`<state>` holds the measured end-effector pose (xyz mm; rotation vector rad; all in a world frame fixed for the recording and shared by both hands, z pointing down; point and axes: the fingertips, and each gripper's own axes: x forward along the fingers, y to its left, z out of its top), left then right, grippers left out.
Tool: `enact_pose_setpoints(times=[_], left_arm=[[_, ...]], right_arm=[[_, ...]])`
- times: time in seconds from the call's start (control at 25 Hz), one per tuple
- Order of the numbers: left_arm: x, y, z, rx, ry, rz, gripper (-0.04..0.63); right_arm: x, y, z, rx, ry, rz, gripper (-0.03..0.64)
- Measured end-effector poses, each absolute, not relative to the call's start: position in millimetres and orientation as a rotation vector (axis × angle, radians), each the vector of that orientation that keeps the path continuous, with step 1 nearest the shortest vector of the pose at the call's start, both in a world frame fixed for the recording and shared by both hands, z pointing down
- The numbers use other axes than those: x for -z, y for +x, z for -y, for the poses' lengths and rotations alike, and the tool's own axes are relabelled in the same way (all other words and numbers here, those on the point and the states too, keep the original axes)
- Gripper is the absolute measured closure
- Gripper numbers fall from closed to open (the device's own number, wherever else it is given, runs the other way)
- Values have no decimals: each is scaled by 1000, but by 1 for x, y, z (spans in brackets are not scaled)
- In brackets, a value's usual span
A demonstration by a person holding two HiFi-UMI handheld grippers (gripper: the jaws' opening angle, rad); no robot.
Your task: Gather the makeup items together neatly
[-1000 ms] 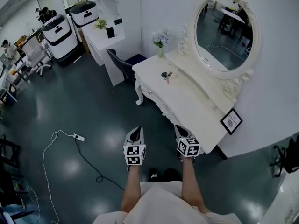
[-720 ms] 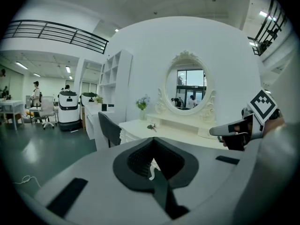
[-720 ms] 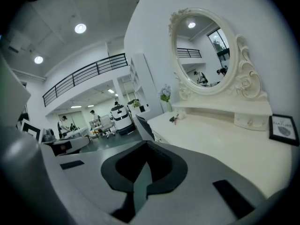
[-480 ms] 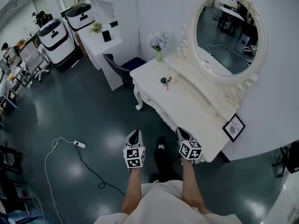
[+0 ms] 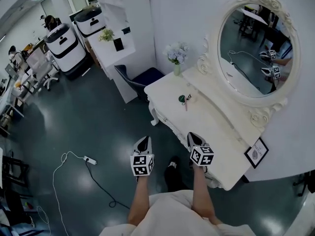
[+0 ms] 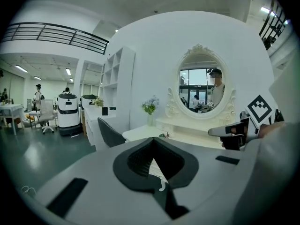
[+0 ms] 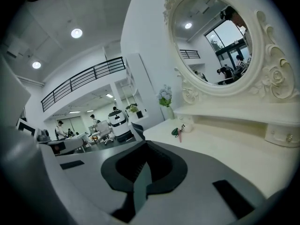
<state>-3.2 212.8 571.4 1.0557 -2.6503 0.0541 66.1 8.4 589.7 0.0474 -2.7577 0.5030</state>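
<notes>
White dressing table [image 5: 216, 132] sits nearer than a second ago: the person has walked up to its near end, and both grippers now show in the oval mirror [image 5: 256, 48]. The left gripper [image 5: 143, 139] and right gripper [image 5: 193, 136] are held out in front, jaws pressed together on nothing. The makeup items [image 5: 184, 100] lie clustered toward the far end by the flowers, well apart from both grippers, so the approach probably has further to go

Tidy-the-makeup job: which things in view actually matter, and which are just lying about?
Part of the job:
makeup items
dressing table they lie on

Just lying about:
vase of flowers
mirror
picture frame
chair
power strip on the floor
</notes>
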Motion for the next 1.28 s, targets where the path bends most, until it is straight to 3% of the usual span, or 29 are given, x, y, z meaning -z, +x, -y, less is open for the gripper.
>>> enact_pose_setpoints(times=[0.64, 1.28], left_arm=[[-553, -143, -129, -128, 1154, 2603, 581], [-589, -201, -27, -189, 1333, 2455, 581]], right_arm=[[-588, -52, 65, -507, 166, 2721, 578], [-624, -106, 147, -611, 357, 2659, 578]])
